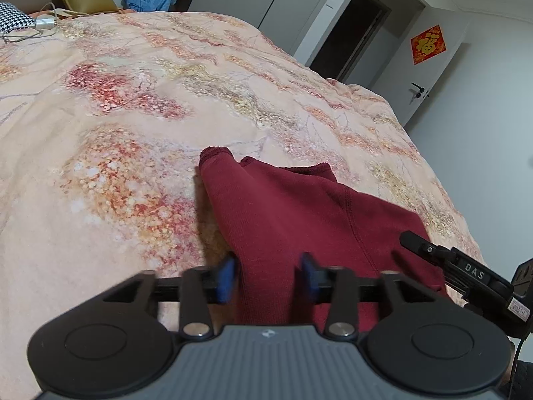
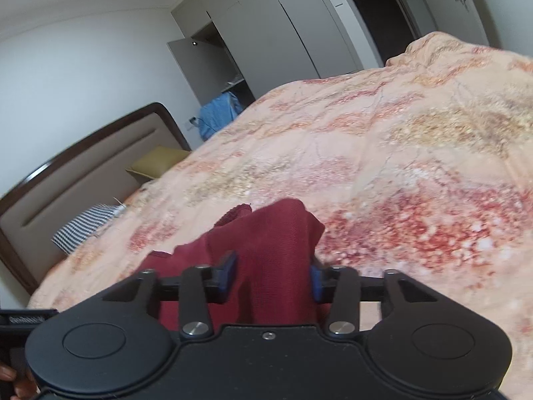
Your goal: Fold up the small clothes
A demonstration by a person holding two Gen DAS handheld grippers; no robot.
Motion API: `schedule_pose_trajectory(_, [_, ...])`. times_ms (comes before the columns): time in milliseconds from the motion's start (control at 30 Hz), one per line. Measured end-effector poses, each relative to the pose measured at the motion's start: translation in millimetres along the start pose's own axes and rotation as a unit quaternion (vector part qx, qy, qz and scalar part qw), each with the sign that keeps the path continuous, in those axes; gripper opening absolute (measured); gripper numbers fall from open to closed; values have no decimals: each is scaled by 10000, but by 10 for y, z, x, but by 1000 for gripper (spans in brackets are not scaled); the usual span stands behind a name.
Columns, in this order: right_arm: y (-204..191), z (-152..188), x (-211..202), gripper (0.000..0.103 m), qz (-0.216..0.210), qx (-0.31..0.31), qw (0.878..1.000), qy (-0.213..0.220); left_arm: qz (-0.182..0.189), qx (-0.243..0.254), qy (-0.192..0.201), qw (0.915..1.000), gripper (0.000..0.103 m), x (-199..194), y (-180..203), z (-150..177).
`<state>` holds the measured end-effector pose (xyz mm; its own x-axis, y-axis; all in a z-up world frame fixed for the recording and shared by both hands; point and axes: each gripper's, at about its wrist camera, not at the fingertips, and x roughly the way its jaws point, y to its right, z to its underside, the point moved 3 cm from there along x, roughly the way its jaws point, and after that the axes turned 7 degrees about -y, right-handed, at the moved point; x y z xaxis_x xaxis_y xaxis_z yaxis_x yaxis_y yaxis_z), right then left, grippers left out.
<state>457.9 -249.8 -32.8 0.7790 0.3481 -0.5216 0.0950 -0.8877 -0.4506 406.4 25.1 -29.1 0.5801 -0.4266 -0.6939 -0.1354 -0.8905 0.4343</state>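
Closest to the left wrist camera is the black body of the left gripper [image 1: 268,275], its two blue-padded fingers [image 1: 227,278] spread partly apart. A dark red knitted garment [image 1: 299,213] runs between them, but the pads stand clear of the cloth on both sides, so nothing is clamped. The garment lies on a bed covered by a peach floral quilt [image 1: 133,100], its ribbed edge bunched into small peaks at the far end. At the right edge of this view the tip of the right gripper reaches over the same garment.

From the right wrist camera, the right gripper [image 2: 273,276] is likewise partly open. A raised fold of the red garment [image 2: 266,250] stands between its blue pads [image 2: 230,271]; whether the pads touch the cloth cannot be told for certain, though they do not appear to squeeze it.

Farther out, a checked pillow [image 2: 83,226] and an olive cushion [image 2: 156,163] sit near the padded headboard [image 2: 66,183]. A blue cloth [image 2: 218,111] hangs beside grey wardrobes [image 2: 283,26]. A white door with a red diamond decoration [image 1: 428,44] stands beyond the bed.
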Motion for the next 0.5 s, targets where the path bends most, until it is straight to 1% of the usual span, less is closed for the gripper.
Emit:
schedule_pose_trajectory(33, [-15,3,-24,64,46,-50,10000,6,-21,-15,13,10000,66,-22,5,3])
schedule_pose_trajectory(67, [-29,3,-38,71,82,-100,9999,21,-40,-13,24,10000,68,-43,4,1])
schedule_pose_trajectory(133, [-74,2,-91,79,145,-226,9996,71,-115,-7,58,9999,78,-102,28,8])
schedule_pose_trajectory(167, [-104,-7,-120,82,176,-298,9993,104,-154,3,80,9998,80,-138,40,2])
schedule_pose_trajectory(267, [-211,-32,-234,88,219,-498,9983,218,-231,66,182,9995,86,-279,105,5])
schedule_pose_trajectory(333, [-294,-52,-326,96,234,-608,9974,311,-338,104,282,9990,93,-397,154,10])
schedule_pose_trajectory(500, [-513,-61,-650,102,301,-975,9931,579,-614,223,598,9961,103,-746,277,61])
